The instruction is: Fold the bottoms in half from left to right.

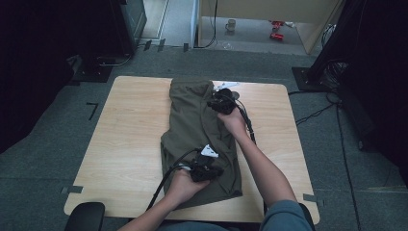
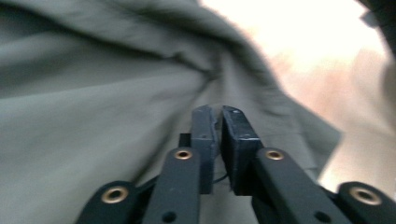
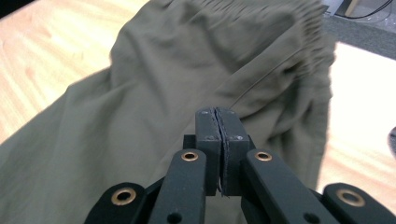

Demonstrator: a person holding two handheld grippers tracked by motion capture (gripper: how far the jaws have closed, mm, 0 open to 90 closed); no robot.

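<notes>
Right gripper (image 3: 219,114) fingers clamped together; left gripper (image 2: 219,112) fingers nearly closed over shorts (image 1: 199,139).

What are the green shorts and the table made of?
The olive-green shorts look like thin woven cloth, maybe cotton or a blend: matte, softly creased, with a gathered stretchy waistband. The light-brown rounded table looks like wood or a wood-print laminate: pale grain lines run across a smooth, slightly shiny top. Which of the two it is cannot be told.
</notes>
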